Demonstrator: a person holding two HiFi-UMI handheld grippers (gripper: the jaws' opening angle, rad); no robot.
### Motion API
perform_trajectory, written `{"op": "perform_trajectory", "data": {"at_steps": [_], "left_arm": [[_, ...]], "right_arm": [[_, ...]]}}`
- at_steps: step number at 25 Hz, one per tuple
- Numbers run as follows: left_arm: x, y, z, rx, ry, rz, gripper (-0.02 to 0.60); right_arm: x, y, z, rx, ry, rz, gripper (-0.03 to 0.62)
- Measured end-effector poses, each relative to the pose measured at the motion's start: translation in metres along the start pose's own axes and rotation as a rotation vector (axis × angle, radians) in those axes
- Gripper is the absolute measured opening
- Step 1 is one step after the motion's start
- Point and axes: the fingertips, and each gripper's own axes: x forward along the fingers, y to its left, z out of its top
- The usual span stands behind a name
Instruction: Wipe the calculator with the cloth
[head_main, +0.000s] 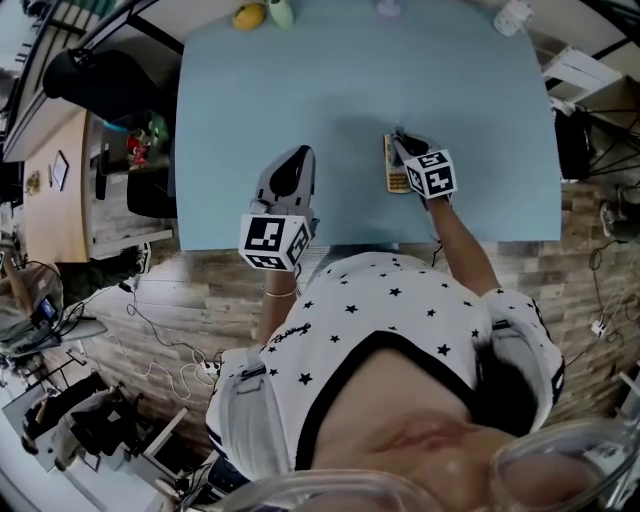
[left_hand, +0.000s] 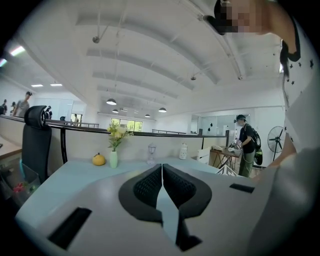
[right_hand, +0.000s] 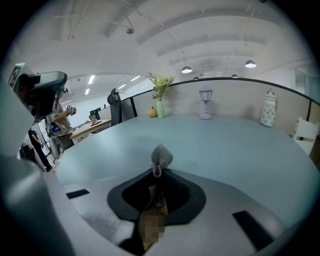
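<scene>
A tan calculator (head_main: 394, 170) lies on the light blue table (head_main: 300, 80), right of the middle. My right gripper (head_main: 401, 142) is over its far end, shut on a small grey cloth (right_hand: 161, 157) that bunches out past the fingertips. Seen from the right gripper view, the right gripper (right_hand: 158, 172) pinches the cloth, and a strip of the calculator shows below the jaws. My left gripper (head_main: 298, 157) hovers to the calculator's left near the table's front edge. In its own view the left gripper (left_hand: 162, 169) is shut with nothing held.
At the table's far edge stand a yellow gourd (head_main: 248, 15), a pale green vase (head_main: 281, 12), a small lantern (right_hand: 205, 102) and a white bottle (right_hand: 268, 115). A person (left_hand: 246, 145) stands at another table beyond. An office chair (left_hand: 35, 140) is at the left.
</scene>
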Motion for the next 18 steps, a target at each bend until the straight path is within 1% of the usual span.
{"op": "perform_trajectory", "data": {"at_steps": [4, 9, 14, 18], "left_arm": [[0.005, 0.000, 0.000, -0.002, 0.010, -0.030, 0.031], [0.016, -0.005, 0.008, 0.019, 0.000, -0.068, 0.031], [0.022, -0.011, 0.004, 0.020, 0.014, -0.096, 0.031], [0.024, -0.012, 0.003, 0.020, 0.017, -0.111, 0.031]], "right_arm": [[-0.007, -0.014, -0.004, 0.028, 0.004, -0.046, 0.043], [-0.017, -0.031, -0.008, 0.064, -0.005, -0.096, 0.043], [-0.028, -0.043, -0.017, 0.098, -0.006, -0.143, 0.044], [-0.030, -0.047, -0.021, 0.117, -0.009, -0.162, 0.043]]}}
